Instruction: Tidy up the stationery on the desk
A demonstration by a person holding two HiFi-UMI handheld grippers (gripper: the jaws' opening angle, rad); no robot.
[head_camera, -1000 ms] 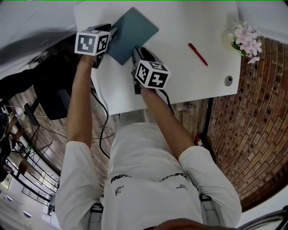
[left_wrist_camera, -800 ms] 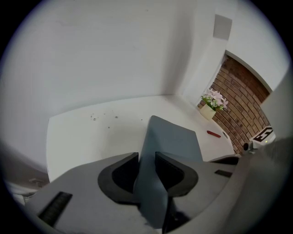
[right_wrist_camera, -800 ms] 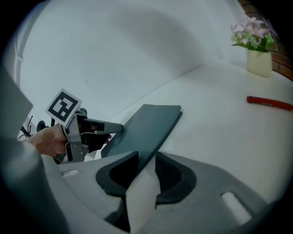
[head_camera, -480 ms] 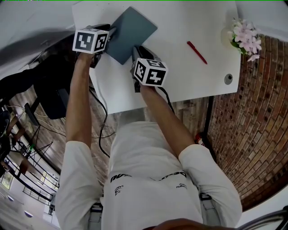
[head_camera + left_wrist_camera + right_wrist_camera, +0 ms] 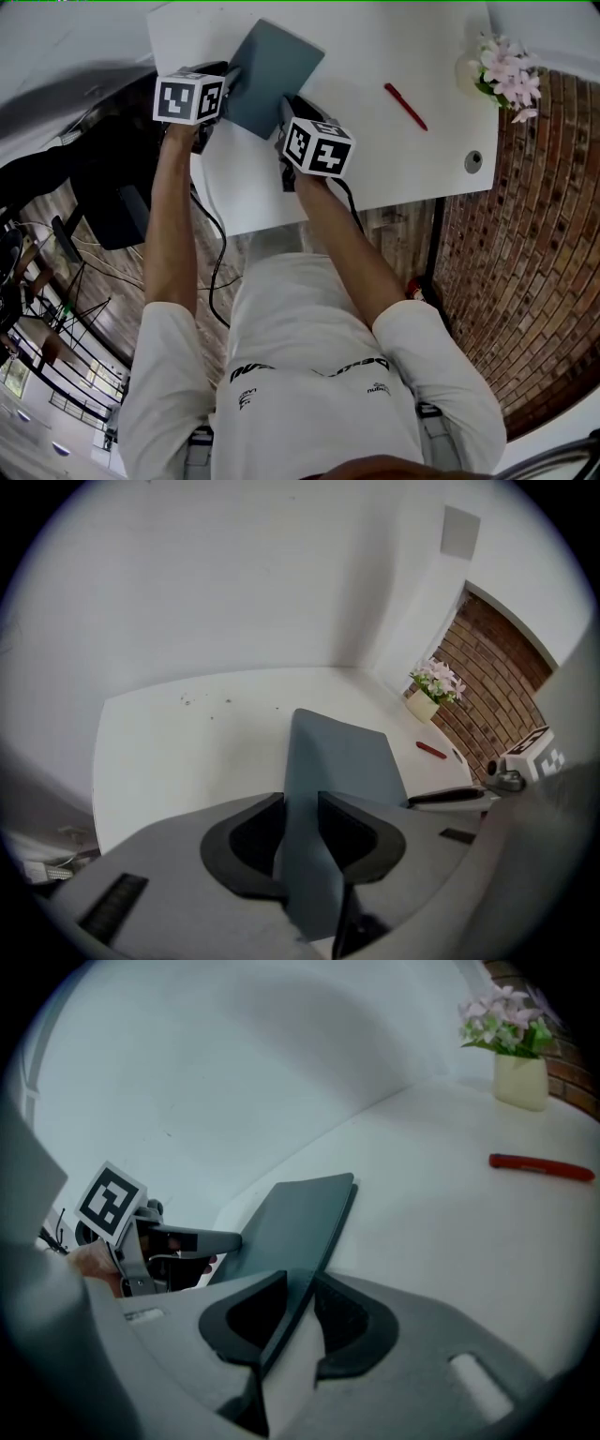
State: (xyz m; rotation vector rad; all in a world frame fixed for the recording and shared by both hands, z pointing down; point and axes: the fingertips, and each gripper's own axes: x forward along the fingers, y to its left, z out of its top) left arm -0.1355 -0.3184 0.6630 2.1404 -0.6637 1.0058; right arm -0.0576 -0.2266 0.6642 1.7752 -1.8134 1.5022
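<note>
Blue-grey notebook sits pinched in the left tongs and the right tongs, whose jaws have just been closing on it, but the red pen well off to their right lies untouched.

Your white short-sleeved T-shirt, loose sleeves ending above the elbows, curved band of small dark lettering across the front, two smaller dark prints near it, too small to read, forearms bare
</note>
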